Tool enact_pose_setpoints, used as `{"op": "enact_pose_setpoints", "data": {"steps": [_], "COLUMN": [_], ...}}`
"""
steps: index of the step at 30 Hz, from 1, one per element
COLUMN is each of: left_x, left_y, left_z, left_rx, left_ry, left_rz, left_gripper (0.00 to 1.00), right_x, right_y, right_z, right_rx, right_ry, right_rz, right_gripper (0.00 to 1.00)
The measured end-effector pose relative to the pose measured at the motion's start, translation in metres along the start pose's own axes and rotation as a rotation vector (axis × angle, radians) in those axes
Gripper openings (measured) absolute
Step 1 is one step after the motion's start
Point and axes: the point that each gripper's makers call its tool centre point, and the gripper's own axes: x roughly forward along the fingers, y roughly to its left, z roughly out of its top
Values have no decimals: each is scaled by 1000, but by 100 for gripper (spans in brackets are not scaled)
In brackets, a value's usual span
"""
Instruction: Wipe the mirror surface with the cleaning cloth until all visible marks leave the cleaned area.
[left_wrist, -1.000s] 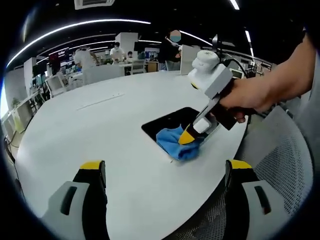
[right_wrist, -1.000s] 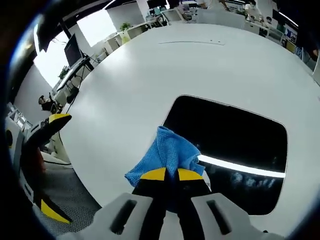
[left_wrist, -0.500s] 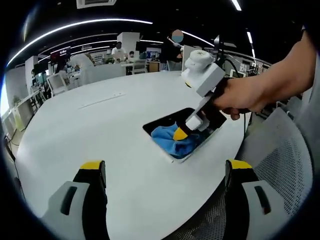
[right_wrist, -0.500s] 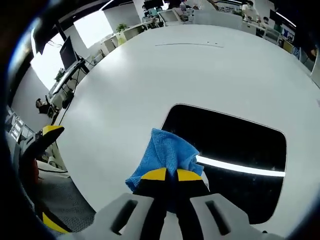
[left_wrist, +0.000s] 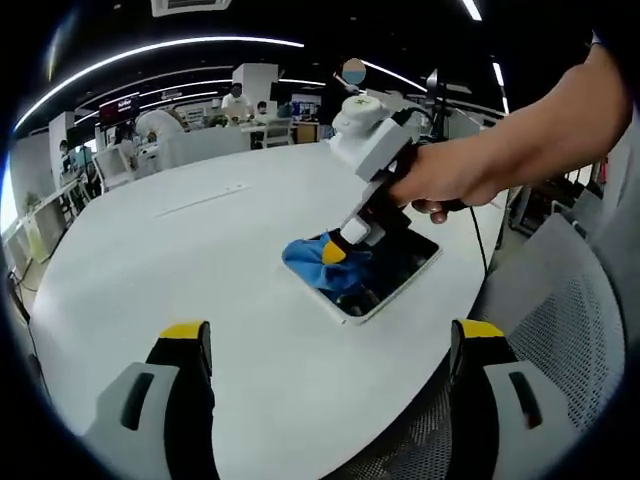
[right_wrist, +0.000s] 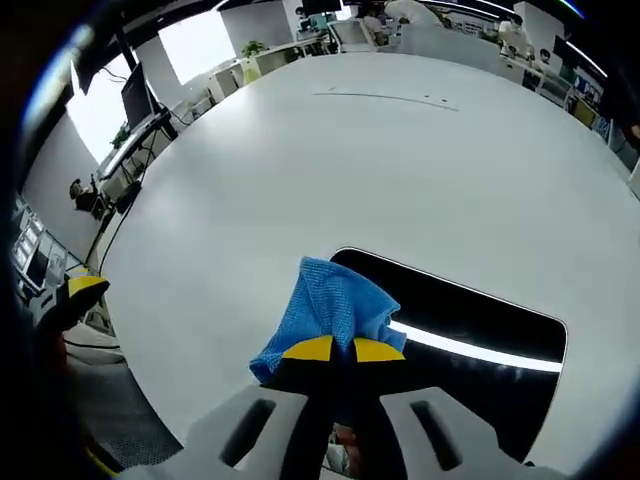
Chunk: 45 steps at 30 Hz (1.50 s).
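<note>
A flat rectangular mirror (left_wrist: 385, 275) (right_wrist: 470, 335) lies on the white table, dark and reflecting a ceiling light strip. A blue cleaning cloth (left_wrist: 310, 260) (right_wrist: 335, 310) rests on the mirror's far-left corner, partly over its edge. My right gripper (right_wrist: 333, 349) is shut on the cloth and presses it down; a hand holds that gripper (left_wrist: 335, 252) in the left gripper view. My left gripper (left_wrist: 330, 335) stands open near the table's front edge, well short of the mirror, with nothing between its fingers.
The big round white table (left_wrist: 180, 250) (right_wrist: 330, 150) stretches beyond the mirror. A grey mesh chair (left_wrist: 560, 330) stands at the right. Desks, monitors and several people fill the office behind (left_wrist: 250, 110).
The right gripper has dragged the cloth across the mirror from its near corner toward the far-left corner. The left gripper has stayed put.
</note>
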Motion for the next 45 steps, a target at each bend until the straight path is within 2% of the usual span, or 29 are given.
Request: {"op": "enact_pose_setpoints", "data": {"steps": [9,16,20,23,38,45], "left_x": [0,3,3,4,5,5], "left_y": [1,1,0,0,3,2], "left_z": [0,-2,-2,-3,-3,-3], "left_rx": [-1,-1,3,2,11,12], "left_ry": [-2,9,12,14,8,3], "left_rz": [5,1,-1,-2,10,8], "left_gripper": [99,99,99,99,99,99], "right_x": [10,18,21,24,24,18], "right_y": [-9,-18,-18,-21,-21,-32], "right_z": [18,31,37,40,40,33], "right_rx": [-50,-48,-86,-65,-39,-35], "right_ry": [0,-3,-2,-1,11,15], "right_rz": [-13,7,-7,-5,20,6], "right_gripper": [0,0,0,0,0,0]}}
